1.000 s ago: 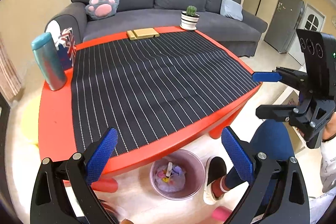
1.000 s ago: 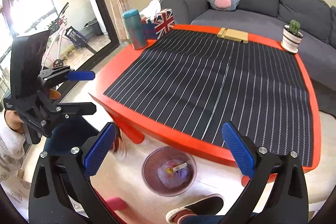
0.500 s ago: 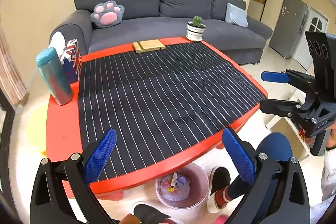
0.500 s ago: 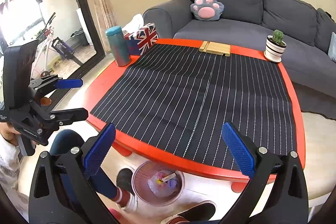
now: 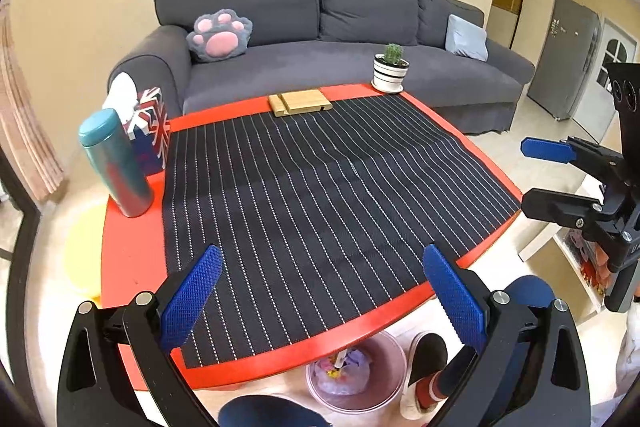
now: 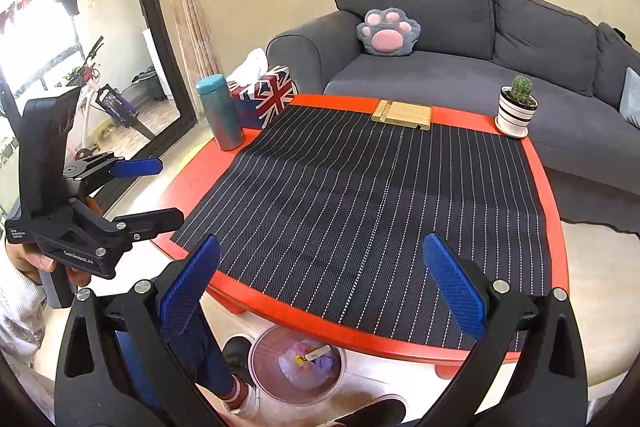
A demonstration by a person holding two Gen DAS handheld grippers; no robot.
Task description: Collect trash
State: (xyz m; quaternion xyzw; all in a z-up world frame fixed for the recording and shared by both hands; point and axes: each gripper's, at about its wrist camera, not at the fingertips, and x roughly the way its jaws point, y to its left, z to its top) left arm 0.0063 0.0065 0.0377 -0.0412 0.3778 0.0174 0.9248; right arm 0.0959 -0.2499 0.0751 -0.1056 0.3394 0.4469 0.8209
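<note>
both grippers, left [image 5: 322, 301] and right [image 6: 320, 291], hang spread wide and empty over the near table [image 5: 132, 251] edge, while the trash [image 6: 306, 357] sits in the bin [image 6: 258, 367] below, likely light, soft, crushable wrappers, best pinched at a crumpled edge.

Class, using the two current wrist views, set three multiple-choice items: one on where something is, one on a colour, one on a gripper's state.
1. Where is the translucent pink trash bin?
A. on the sofa
B. on the floor at the table's near edge
C. on the striped mat

2. What colour is the round table's rim?
A. red
B. green
C. white

3. How is the left gripper?
A. shut on a bottle
B. shut, empty
C. open, empty

Answers: 1 B, the bin sits low beside a shoe, under the table edge. 2 A, red shows around the mat. 3 C, its blue pads stand wide apart with nothing between them.
</note>
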